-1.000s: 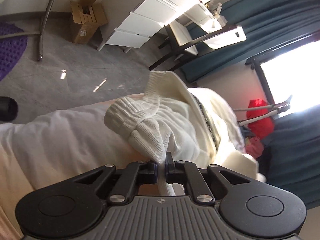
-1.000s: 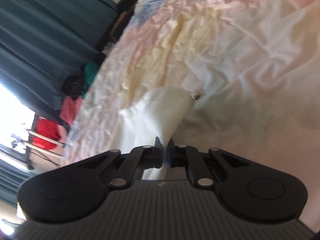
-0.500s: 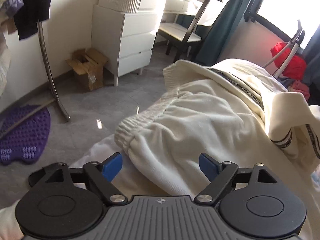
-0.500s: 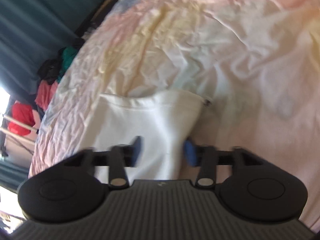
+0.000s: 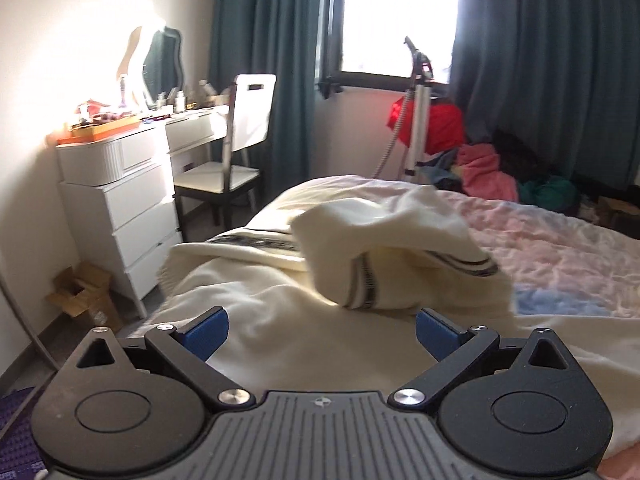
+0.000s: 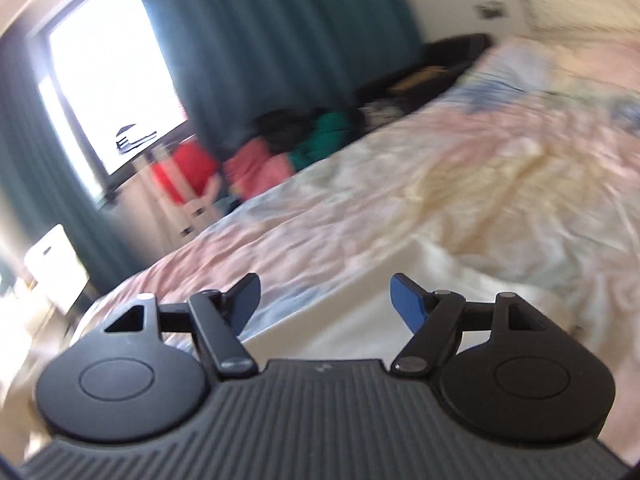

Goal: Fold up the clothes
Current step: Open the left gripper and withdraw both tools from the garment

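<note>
Both the left claw (image 5: 322, 330) and the right claw (image 6: 325, 300) gape wide, holding nothing. The cream garment (image 5: 360, 248) lies bunched near the bed's (image 5: 560, 248) foot edge. No containers hold clothes here.

Home bedroom (rumpled bed (image 5: 560, 248), dressing table (image 5: 120, 168), curtains (image 5: 552, 60))

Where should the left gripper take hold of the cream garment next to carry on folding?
Probably the raised, folded-over flap of the cream garment on the bed, at its striped edge. The open left gripper already faces it, so come straight ahead and low: that edge stands off the layer beneath, giving the fingers a lip.
</note>
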A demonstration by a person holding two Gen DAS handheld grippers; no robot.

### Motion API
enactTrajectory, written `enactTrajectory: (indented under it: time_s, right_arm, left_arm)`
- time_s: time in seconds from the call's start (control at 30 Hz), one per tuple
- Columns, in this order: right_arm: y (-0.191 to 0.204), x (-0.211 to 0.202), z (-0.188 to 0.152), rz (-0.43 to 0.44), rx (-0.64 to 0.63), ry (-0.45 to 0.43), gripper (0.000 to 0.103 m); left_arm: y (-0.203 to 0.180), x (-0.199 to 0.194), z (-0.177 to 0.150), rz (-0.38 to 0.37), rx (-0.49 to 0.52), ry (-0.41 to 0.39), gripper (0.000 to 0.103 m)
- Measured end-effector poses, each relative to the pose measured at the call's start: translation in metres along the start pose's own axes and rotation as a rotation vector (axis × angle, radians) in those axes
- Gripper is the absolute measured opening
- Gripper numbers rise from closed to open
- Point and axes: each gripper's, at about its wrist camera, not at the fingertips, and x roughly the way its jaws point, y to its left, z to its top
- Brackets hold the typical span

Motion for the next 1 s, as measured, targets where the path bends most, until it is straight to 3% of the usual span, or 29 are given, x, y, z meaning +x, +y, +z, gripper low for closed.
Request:
enactTrajectory:
  time_s: [0.17, 0.33, 0.47, 0.7, 0.8, 1.0]
  right_arm:
    - [0.040, -0.006, -0.012, 0.155, -0.155, 0.009, 0.074]
    - [0.058, -0.006, -0.019, 0.219, -0.219, 0.028, 0.074]
    - [0.064, -0.001, -0.024, 0.247, -0.226, 0.035, 0.074]
    - [0.072, 0.023, -0.042, 0.271, -0.227, 0.103, 0.074]
    - [0.075, 0.036, -0.048, 0.299, -0.201, 0.150, 0.074]
    - [0.073, 0.061, -0.061, 0.327, -0.112, 0.278, 0.066]
  left_arm:
    - [-0.068, 0.015, 0.001, -0.131, 0.042, -0.016, 0.101]
    - [-0.124, 0.036, 0.008, -0.214, 0.130, -0.043, 0.102]
    - [-0.148, 0.056, -0.011, -0.267, 0.151, -0.079, 0.103]
    - [-0.146, 0.096, -0.044, -0.325, 0.110, 0.016, 0.103]
    - [-0.139, 0.093, -0.046, -0.293, 0.104, -0.017, 0.103]
    - [-0.112, 0.097, -0.034, -0.241, -0.048, 0.000, 0.103]
